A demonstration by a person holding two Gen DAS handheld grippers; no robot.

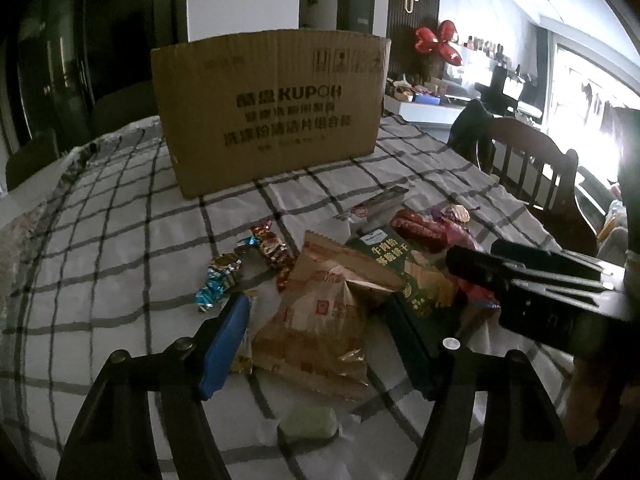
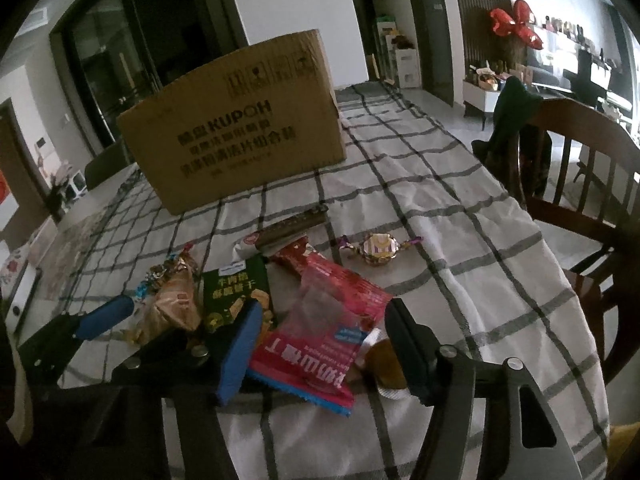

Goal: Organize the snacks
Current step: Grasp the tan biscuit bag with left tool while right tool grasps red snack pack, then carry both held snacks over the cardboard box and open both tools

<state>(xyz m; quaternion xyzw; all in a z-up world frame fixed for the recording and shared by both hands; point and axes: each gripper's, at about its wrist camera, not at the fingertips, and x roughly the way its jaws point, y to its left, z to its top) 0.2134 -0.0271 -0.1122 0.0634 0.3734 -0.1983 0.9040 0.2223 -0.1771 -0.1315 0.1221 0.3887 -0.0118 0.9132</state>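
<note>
A pile of snacks lies on the checked tablecloth in front of a brown cardboard box [image 1: 268, 112], also in the right wrist view [image 2: 232, 128]. My left gripper [image 1: 320, 332] is open, its fingers on either side of a tan snack bag [image 1: 320, 320], with a green cracker pack [image 1: 408, 276] beside it. My right gripper [image 2: 324, 344] is open around a red and pink snack bag [image 2: 324, 332]. It shows as a black body in the left wrist view [image 1: 532, 284]. Wrapped candies [image 1: 224, 276] lie left of the pile. A gold candy [image 2: 378, 249] lies apart.
A dark bar-shaped snack [image 2: 292, 224] lies between the pile and the box. A wooden chair [image 2: 580, 184] with dark clothing on it stands at the table's right edge. A pale green item [image 1: 310, 426] lies close below the left gripper.
</note>
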